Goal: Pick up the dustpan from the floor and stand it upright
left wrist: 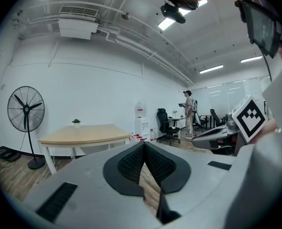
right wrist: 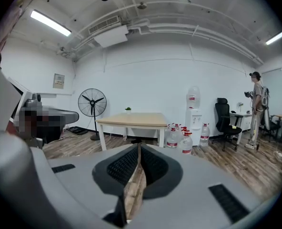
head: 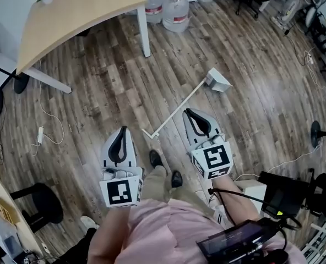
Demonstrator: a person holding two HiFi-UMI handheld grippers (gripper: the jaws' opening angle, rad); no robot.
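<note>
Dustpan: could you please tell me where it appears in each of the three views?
Head view: dustpan lies on the floor, right of centre.
Left gripper view: not in it.
Right gripper view: not in it.
Shared landmark: wooden table.

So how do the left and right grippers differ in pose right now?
The right gripper is held further forward than the left gripper. The right gripper's marker cube looks tilted; the left gripper's sits squarer. Both are shut and empty, above the dustpan lying on the floor.
</note>
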